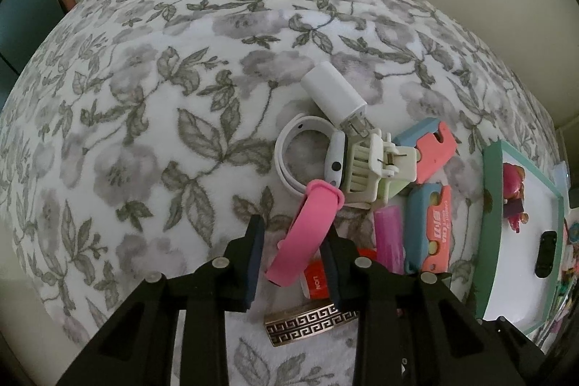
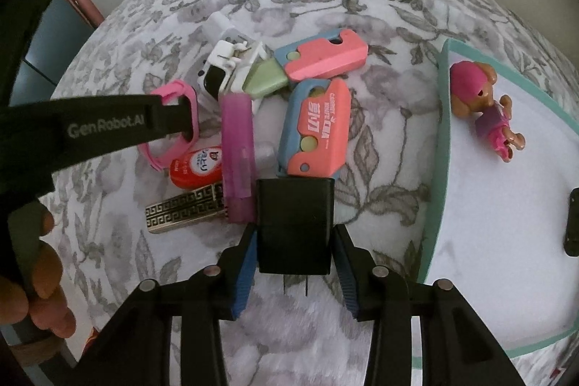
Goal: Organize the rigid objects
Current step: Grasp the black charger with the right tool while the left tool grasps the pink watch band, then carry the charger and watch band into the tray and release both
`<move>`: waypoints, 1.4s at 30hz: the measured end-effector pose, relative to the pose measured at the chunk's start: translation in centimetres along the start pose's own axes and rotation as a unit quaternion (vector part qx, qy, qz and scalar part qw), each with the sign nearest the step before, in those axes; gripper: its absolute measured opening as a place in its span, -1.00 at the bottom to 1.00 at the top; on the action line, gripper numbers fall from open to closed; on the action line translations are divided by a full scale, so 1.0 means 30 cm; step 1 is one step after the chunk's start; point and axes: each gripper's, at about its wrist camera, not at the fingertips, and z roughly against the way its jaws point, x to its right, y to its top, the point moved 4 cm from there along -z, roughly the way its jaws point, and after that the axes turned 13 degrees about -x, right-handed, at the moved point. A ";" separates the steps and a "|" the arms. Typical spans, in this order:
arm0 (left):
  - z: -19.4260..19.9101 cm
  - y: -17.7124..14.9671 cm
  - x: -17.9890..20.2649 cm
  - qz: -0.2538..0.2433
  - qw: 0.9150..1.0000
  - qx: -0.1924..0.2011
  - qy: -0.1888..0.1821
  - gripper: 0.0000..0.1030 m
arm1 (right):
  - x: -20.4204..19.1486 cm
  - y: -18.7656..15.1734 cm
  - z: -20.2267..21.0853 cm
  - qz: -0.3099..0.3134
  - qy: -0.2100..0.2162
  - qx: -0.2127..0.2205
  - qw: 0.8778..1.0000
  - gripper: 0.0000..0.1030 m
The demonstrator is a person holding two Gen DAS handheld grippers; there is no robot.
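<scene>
On the floral cloth [image 1: 152, 118], right gripper [image 2: 294, 272] clamping black charger [image 2: 294, 223]; left gripper [image 1: 294, 263] narrowed around pink band [image 1: 302, 234], grip uncertain. Crowding behind: purple tube [image 2: 237, 147], carrot knives [image 2: 315, 129], red bottle [image 2: 197, 167]. Right view alone showing doll [image 2: 485, 104] lying in teal tray [image 2: 439, 132].

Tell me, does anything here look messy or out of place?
Yes. The small things lie jumbled in a pile on the floral blanket instead of in the tray. The tray holds only a toy dog and a dark thing at its edge. The pink band sits between the left jaws; the right jaws grip a black charger.
</scene>
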 end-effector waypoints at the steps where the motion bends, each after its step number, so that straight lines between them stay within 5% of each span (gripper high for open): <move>1: 0.000 -0.001 0.002 -0.001 1.000 0.000 0.001 -0.41 | -0.002 0.002 -0.001 0.001 -0.001 0.000 1.000 -0.17; 20: 0.028 0.003 0.017 -0.018 1.000 0.018 0.013 -0.71 | 0.041 -0.010 0.032 -0.019 0.017 0.014 1.000 -0.18; 42: 0.214 0.006 0.070 -0.036 0.994 0.101 -0.001 -0.71 | 0.101 -0.009 0.178 -0.050 0.049 0.066 0.995 -0.18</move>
